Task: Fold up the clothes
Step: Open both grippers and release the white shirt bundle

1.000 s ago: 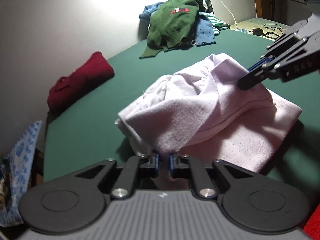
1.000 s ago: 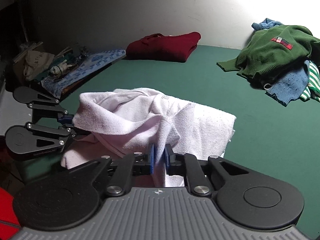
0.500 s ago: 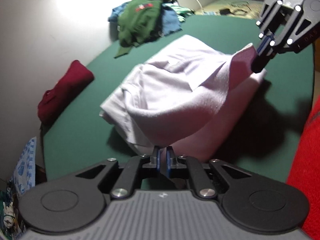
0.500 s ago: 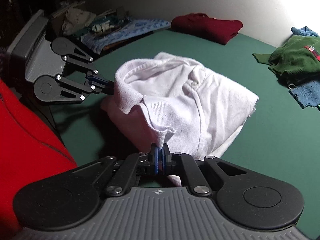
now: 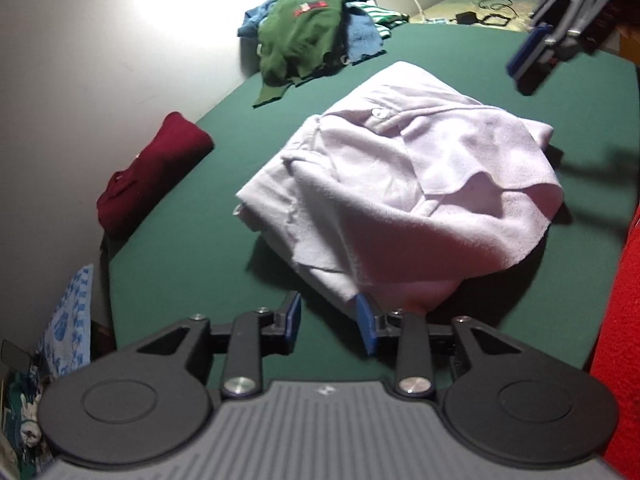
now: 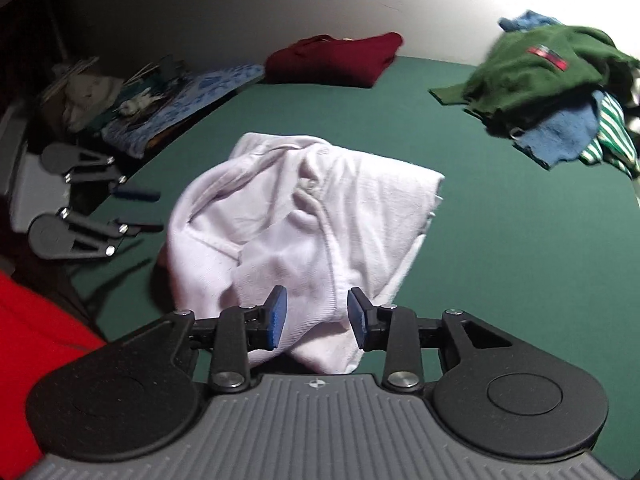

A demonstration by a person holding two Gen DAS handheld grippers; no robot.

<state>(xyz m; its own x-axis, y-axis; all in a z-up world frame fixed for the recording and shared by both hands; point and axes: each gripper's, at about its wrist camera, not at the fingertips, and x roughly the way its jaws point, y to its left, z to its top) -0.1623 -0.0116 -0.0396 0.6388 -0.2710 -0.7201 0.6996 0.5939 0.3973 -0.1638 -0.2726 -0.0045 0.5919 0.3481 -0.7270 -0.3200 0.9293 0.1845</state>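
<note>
Green tabletop carries the white shirt mid-frame, nearest both opening grippers, left gripper and right gripper, neither gripping cloth.

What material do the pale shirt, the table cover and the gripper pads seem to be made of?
Pale shirt: probably knitted cotton, matte; a fuzzy, slightly pitted weave, a soft collar and a button show. Table cover: looks like green felt or baize, flat, without shine. Pads: blue, likely rubber or soft plastic, on black arms that look like plastic.
</note>
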